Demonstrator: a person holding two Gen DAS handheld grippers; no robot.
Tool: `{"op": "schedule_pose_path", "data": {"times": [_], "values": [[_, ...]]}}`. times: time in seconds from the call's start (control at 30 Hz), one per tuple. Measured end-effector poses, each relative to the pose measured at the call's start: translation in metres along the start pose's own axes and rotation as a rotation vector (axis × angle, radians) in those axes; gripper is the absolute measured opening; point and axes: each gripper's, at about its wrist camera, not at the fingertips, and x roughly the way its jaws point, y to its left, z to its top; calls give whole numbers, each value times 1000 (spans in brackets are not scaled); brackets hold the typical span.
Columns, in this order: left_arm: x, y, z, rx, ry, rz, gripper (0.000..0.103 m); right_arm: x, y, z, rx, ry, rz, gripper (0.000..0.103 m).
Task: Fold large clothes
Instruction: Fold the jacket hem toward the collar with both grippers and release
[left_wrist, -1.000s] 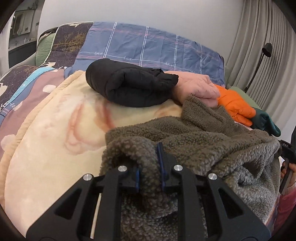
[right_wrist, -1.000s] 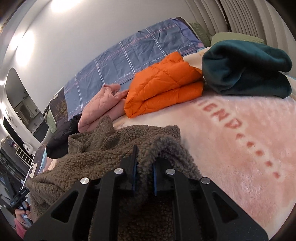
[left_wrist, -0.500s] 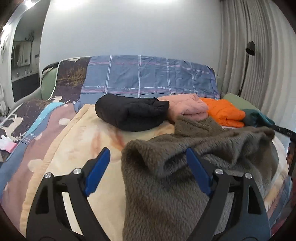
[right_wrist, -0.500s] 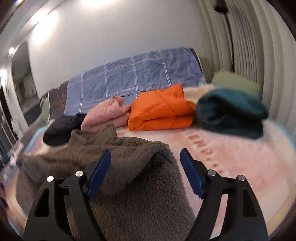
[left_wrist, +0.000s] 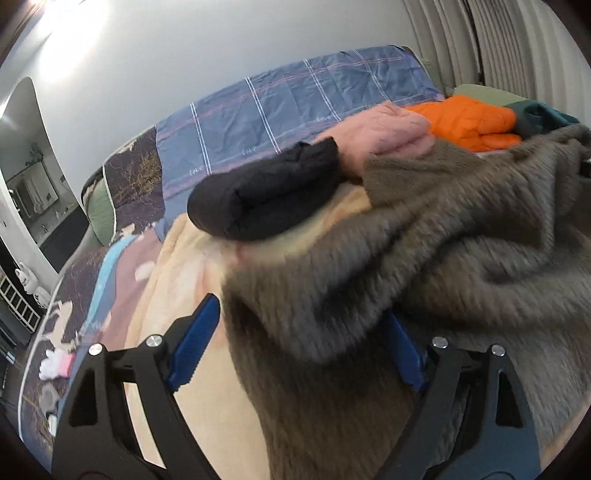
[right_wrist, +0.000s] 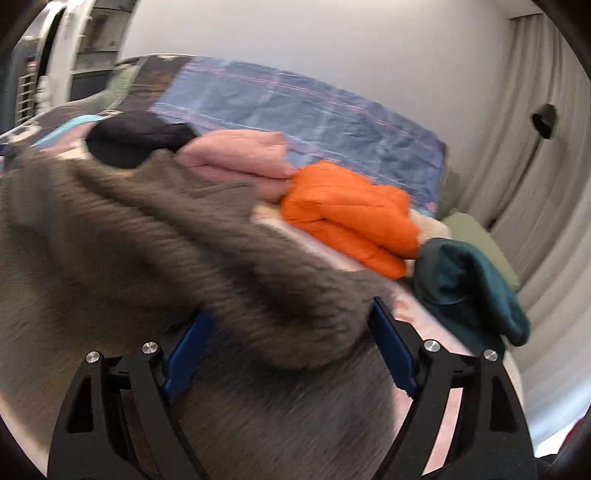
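The left gripper (left_wrist: 299, 343) stood with its jaws spread wide and opening — a bunched fold of the brown fleece garment (left_wrist: 424, 258) lay between the blue pads, but the left pad (left_wrist: 192, 343) stood clear of the cloth over bare blanket, and the right pad was half buried under the pile, so no pinch showed. The right gripper (right_wrist: 291, 350) was the same: jaws far apart and opening, a thick roll of the fleece garment (right_wrist: 147, 240) draped across the gap between them, the pads (right_wrist: 391, 350) flanking the roll rather than squeezing it. Whether the fabric brushed the inner faces could not be told through the motion blur.

The fleece garment lay heaped on the cream blanket (left_wrist: 177, 280), stretching from one gripper across to the other. Just beyond the fleece, on its far side, sat a row of folded clothes: a black puffer roll (left_wrist: 266, 195) touching the fleece's far edge, a pink garment (left_wrist: 384, 136) beside that, then an orange puffer jacket (right_wrist: 351, 214), then a dark teal garment (right_wrist: 469, 291) nearest the curtain (right_wrist: 535, 147). Behind the row, farther from the fleece, a blue plaid cover (left_wrist: 295, 103) rose against the pale wall.
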Motion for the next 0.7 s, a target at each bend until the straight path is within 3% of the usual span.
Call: {"op": "schedule_pose_path", "data": {"times": [0.1, 0.2, 0.4, 0.5, 0.53, 0.6, 0.63, 0.67, 0.7], "values": [[28, 17, 27, -59, 1, 39, 87, 34, -45, 19, 223, 50, 6, 82], [53, 42, 39, -206, 62, -53, 87, 59, -77, 19, 419, 127, 128, 75], [78, 53, 33, -265, 128, -259, 85, 87, -94, 14, 474, 202, 304, 74], [94, 49, 40, -263, 173, -323, 71, 104, -90, 25, 455, 264, 395, 74], [97, 47, 43, -260, 179, -342, 59, 113, -88, 30, 447, 291, 436, 74], [104, 43, 48, -254, 191, -361, 46, 127, -78, 35, 434, 343, 495, 74], [105, 40, 49, -243, 193, -357, 31, 130, -70, 36, 424, 352, 490, 64], [104, 37, 49, -230, 191, -363, 25, 131, -64, 37, 406, 358, 468, 46], [100, 35, 49, -227, 178, -352, 23, 130, -60, 38, 399, 363, 458, 16]]}}
